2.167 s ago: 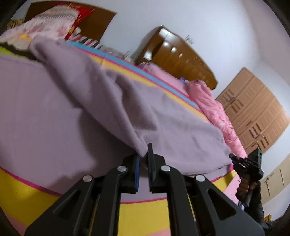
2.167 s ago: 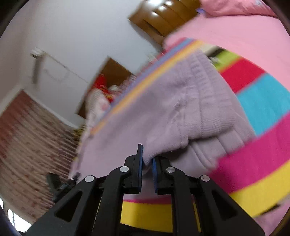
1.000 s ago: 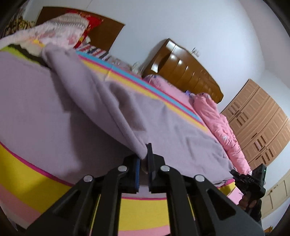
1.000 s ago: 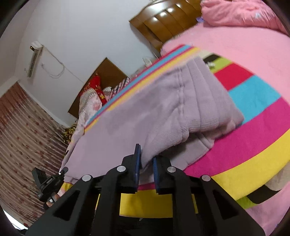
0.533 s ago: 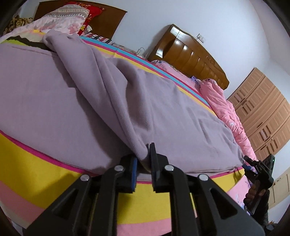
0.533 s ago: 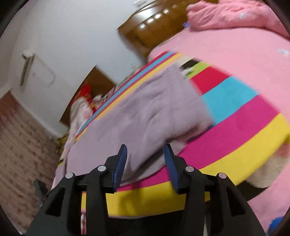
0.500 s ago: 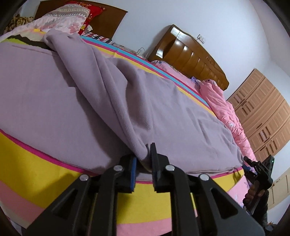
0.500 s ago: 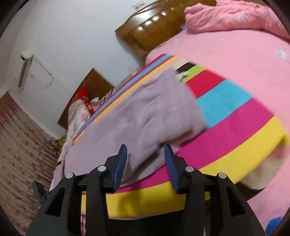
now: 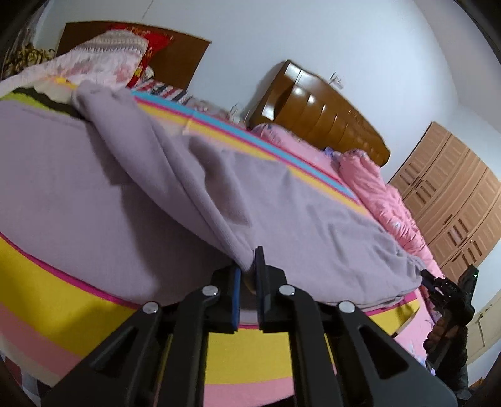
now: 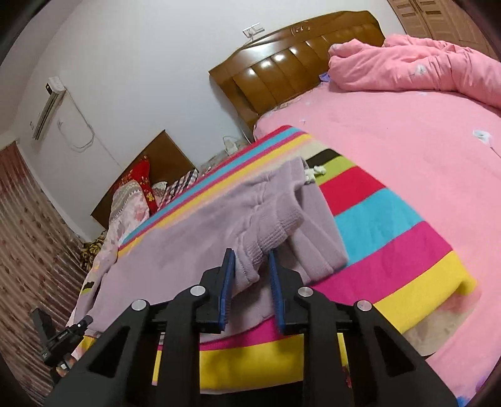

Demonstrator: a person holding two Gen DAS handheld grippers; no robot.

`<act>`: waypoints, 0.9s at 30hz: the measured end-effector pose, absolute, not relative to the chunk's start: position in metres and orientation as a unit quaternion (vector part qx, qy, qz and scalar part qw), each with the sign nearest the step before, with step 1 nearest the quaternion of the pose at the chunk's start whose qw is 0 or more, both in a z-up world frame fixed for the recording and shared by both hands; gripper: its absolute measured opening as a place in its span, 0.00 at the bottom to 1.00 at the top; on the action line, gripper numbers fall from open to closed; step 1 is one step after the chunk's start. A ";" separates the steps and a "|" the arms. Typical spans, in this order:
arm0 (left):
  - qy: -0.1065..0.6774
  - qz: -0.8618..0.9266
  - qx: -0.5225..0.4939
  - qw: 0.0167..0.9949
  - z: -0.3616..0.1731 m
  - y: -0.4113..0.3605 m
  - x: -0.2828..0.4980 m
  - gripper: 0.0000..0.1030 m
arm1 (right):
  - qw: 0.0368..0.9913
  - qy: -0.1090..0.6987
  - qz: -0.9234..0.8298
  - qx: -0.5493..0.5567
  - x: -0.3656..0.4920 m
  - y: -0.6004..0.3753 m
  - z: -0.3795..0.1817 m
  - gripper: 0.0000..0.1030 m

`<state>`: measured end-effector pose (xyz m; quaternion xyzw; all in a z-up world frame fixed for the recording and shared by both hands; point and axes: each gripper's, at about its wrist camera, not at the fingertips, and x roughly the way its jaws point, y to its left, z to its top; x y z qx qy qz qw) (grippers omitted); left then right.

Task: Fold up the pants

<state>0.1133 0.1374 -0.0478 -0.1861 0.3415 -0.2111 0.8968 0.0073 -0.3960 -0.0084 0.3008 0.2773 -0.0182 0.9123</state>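
No legible text, label, brand, number or sign is shown in either wrist view. A small emblem is seen at the top centre of the wooden headboard (image 10: 296, 29), and gold markings on the red cushion (image 10: 142, 178), but neither can be read.

I have open room above the bed: the striped blanket (image 10: 391, 219) right of the pants (image 10: 194, 244) lies bare. My left gripper's (image 9: 247, 269) path forward is blocked by a raised fold of cloth; the headboard (image 10: 297, 72) bounds the far side.
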 end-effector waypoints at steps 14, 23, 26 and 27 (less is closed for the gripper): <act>0.364 -0.197 -0.149 0.898 -0.050 0.135 0.100 0.07 | 0.894 0.316 -0.036 0.316 0.012 -0.407 -0.027 0.23; 0.399 -0.196 -0.168 0.880 -0.067 0.144 0.110 0.17 | 0.910 0.286 -0.109 0.280 -0.007 -0.410 -0.004 0.58; 0.403 -0.206 -0.192 0.871 -0.069 0.146 0.111 0.27 | 0.943 0.259 -0.048 0.204 0.008 -0.354 0.030 0.58; 0.402 -0.211 -0.203 0.868 -0.068 0.150 0.112 0.35 | 0.945 0.272 0.001 0.181 0.021 -0.325 0.035 0.58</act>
